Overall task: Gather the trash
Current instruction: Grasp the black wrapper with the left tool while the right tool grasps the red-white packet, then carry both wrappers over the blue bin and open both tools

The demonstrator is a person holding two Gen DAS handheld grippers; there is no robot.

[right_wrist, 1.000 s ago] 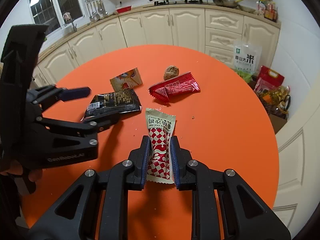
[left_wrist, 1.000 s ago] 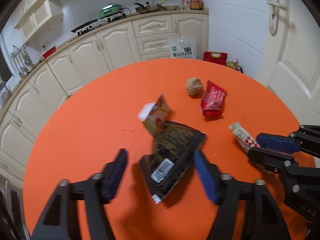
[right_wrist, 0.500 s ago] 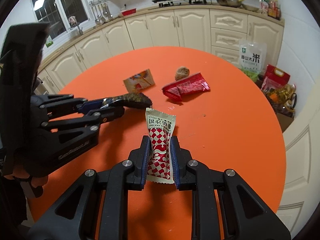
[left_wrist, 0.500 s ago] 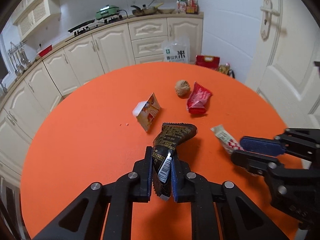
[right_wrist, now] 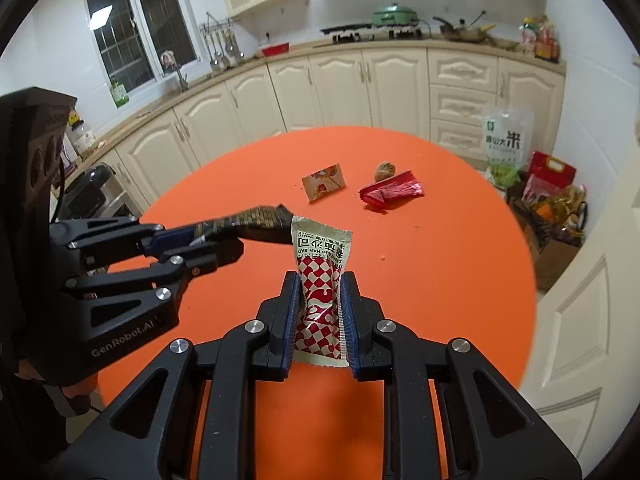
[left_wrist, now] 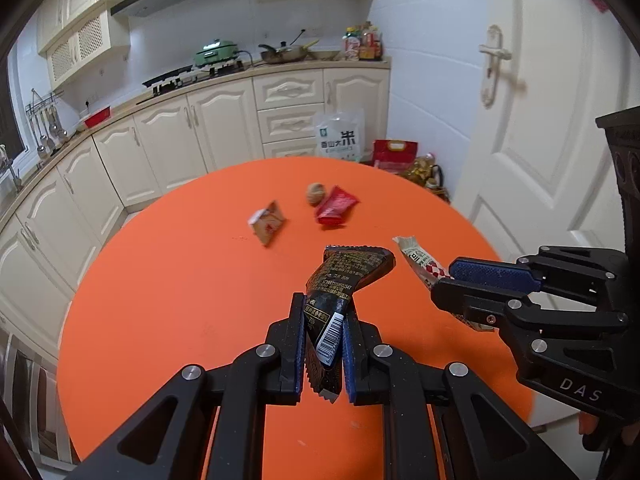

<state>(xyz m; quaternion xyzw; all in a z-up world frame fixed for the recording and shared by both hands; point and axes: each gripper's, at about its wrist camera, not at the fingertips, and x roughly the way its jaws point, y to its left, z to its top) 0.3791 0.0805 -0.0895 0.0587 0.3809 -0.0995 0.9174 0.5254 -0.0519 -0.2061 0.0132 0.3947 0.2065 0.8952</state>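
My left gripper (left_wrist: 323,344) is shut on a black snack wrapper (left_wrist: 340,280) and holds it lifted above the round orange table (left_wrist: 180,300). My right gripper (right_wrist: 319,312) is shut on a red-and-white checked sachet (right_wrist: 320,280), also lifted. In the right wrist view the left gripper (right_wrist: 184,240) holds the black wrapper (right_wrist: 256,220) just left of the sachet. On the table's far side lie a small printed packet (left_wrist: 269,222) (right_wrist: 324,181), a red wrapper (left_wrist: 335,210) (right_wrist: 392,194) and a brown walnut-like ball (left_wrist: 316,193) (right_wrist: 385,170).
Cream kitchen cabinets (left_wrist: 224,132) run behind the table. A white rice bag (left_wrist: 340,140) and red bags (right_wrist: 548,180) stand on the floor by the far right. A white door (left_wrist: 532,120) is to the right.
My left gripper closed on the black wrapper and lifted it off the table. Both grippers rose and pulled back with their wrappers; the table items now look farther away.
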